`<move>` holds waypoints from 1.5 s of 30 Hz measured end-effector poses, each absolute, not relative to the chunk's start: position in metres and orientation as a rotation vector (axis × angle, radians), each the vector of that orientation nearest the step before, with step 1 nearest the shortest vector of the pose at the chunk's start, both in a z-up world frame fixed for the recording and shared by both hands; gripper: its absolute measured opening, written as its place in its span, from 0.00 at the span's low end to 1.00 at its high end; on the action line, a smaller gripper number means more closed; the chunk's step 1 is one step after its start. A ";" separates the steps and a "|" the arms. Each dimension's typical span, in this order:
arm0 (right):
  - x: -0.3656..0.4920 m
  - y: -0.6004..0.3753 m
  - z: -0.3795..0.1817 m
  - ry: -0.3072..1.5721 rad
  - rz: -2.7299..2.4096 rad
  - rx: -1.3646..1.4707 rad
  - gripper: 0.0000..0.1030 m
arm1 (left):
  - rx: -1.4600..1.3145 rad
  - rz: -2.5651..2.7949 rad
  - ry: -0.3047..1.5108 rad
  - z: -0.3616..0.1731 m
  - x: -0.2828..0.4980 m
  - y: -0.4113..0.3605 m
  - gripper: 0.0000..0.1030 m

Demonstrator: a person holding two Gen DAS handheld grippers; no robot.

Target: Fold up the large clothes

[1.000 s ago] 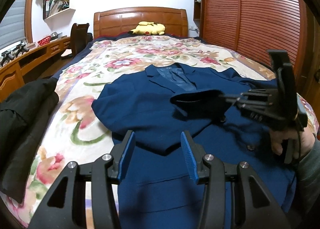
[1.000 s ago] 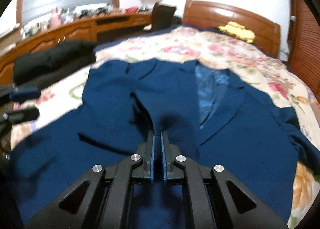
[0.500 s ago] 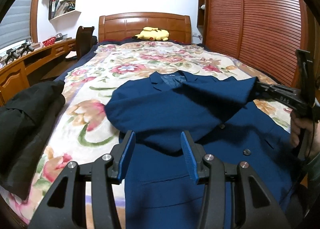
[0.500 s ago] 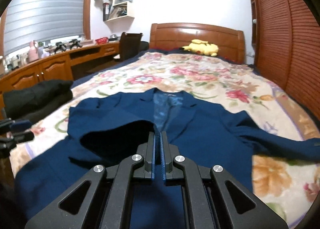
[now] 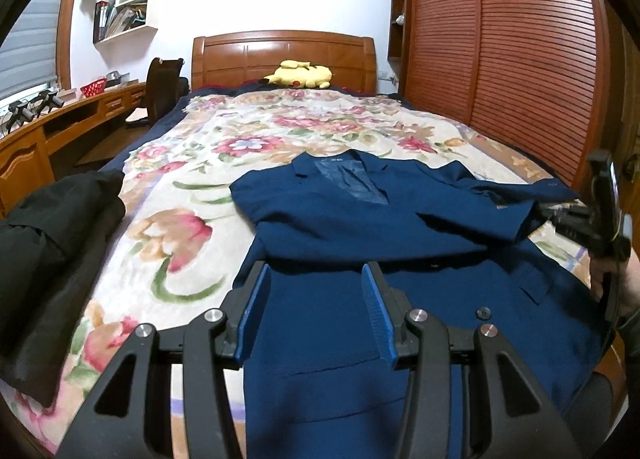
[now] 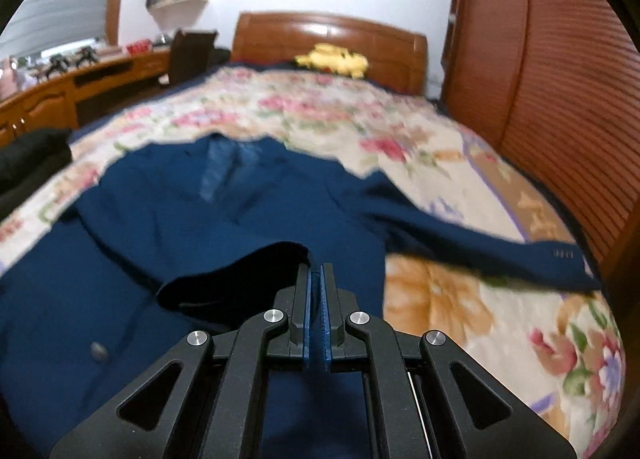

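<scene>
A navy blue jacket (image 5: 344, 227) lies face up on the floral bedspread (image 5: 192, 187), collar toward the headboard. Its left-hand sleeve (image 5: 460, 219) is drawn across the chest to the right. My right gripper (image 5: 550, 215) is shut on that sleeve's cuff at the bed's right side, with a hand (image 5: 612, 279) behind it. In the right wrist view the right gripper (image 6: 317, 273) pinches the cuff (image 6: 240, 271), which gapes open to the left. The other sleeve (image 6: 500, 247) lies stretched out on the bedspread. My left gripper (image 5: 316, 275) hovers open over the jacket's lower front with nothing between its fingers.
A pile of black clothing (image 5: 52, 243) lies on the bed's left edge. A yellow plush toy (image 5: 298, 75) rests by the wooden headboard (image 5: 280, 55). Slatted wardrobe doors (image 5: 520, 59) run along the right, a desk (image 5: 60, 119) and chair (image 5: 164, 87) along the left.
My right gripper has carried the cuff from over the jacket's middle to the bed's right side, stretching the sleeve across the chest. The left gripper has stayed open and hardly moved.
</scene>
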State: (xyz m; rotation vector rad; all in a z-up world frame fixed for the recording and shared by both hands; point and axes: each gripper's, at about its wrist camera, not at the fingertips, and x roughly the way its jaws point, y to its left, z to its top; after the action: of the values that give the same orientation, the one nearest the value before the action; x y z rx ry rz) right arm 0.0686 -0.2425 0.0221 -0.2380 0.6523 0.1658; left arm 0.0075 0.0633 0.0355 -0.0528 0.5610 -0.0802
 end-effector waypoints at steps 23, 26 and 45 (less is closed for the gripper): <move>0.053 -0.203 0.012 0.625 0.322 -0.333 0.58 | -0.005 -0.138 0.571 0.024 0.034 0.033 0.45; 0.065 -0.191 0.000 0.669 0.350 -0.350 0.59 | -0.002 -0.151 0.570 0.022 0.036 0.029 0.45; 0.106 -0.220 0.005 0.694 0.275 -0.404 0.04 | -0.004 -0.205 0.591 0.007 0.054 0.009 0.45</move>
State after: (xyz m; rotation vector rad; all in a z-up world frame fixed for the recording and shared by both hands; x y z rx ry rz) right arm 0.1063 -0.2201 0.0046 -0.4038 0.6940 0.2754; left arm 0.0540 0.0085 0.0074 -0.0043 0.5912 -0.2055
